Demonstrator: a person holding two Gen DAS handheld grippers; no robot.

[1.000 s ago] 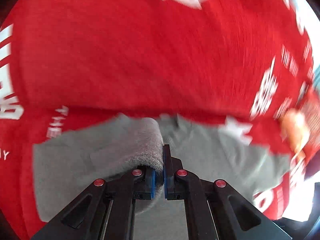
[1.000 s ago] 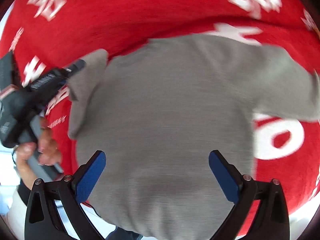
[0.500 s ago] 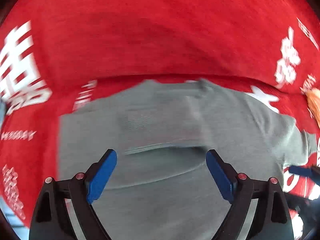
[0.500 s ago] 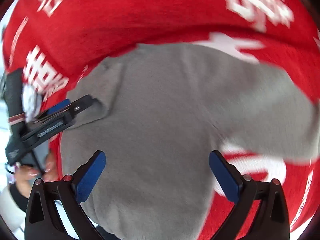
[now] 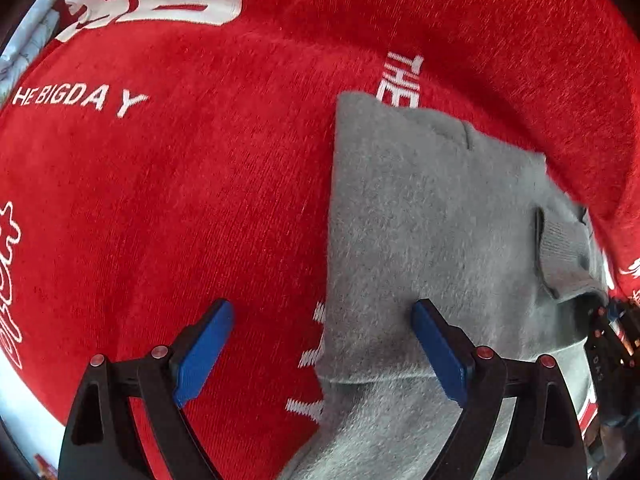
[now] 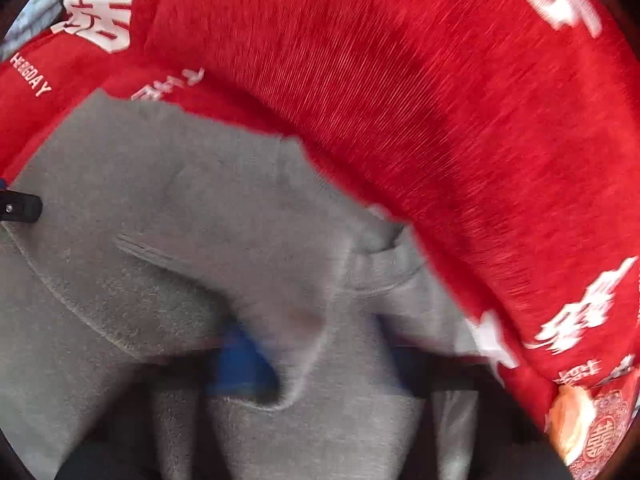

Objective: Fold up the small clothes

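Note:
A small grey sweater lies on a red blanket with white lettering; one sleeve with a ribbed cuff is folded over its body. My left gripper is open and points down. It straddles the sweater's left edge, one pad over the blanket and the other over grey cloth, with nothing gripped. My right gripper is blurred and low on the sweater. Its jaws are closing, and a raised fold of grey cloth is pinched between the blue pads.
The red blanket covers the whole surface around the sweater. A red and gold patterned item lies at the lower right of the right wrist view. The left gripper's fingertip shows at that view's left edge.
My left gripper let go of the grey cloth, opened wide and slid over to the sweater's left edge. My right gripper dropped onto the sweater and its wide-open jaws came together on a fold.

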